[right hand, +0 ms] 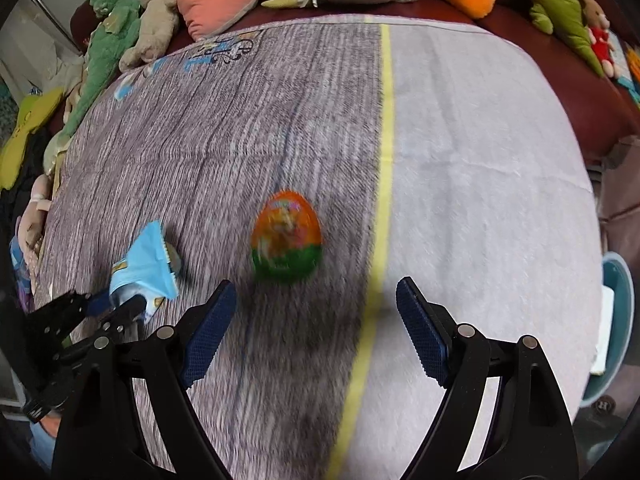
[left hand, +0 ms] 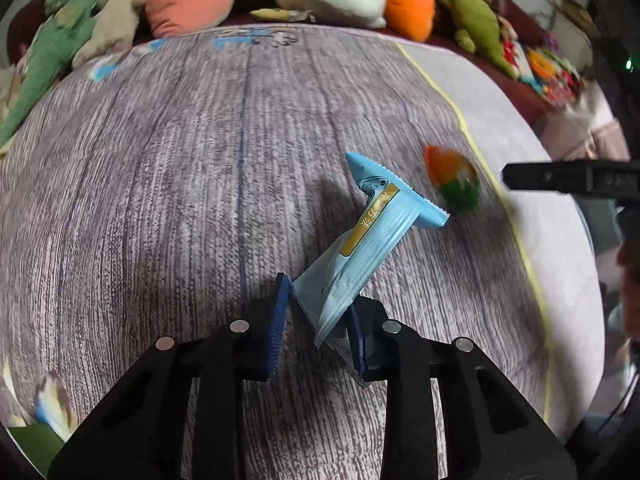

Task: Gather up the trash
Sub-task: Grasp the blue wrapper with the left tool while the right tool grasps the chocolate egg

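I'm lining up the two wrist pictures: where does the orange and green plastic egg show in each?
Left wrist view: the orange and green plastic egg lies right of centre, beyond the light blue snack wrapper.
Right wrist view: the egg sits near the middle, ahead of the open right gripper.
Shared landmark: the yellow stripe on the cloth, just right of the egg in both.
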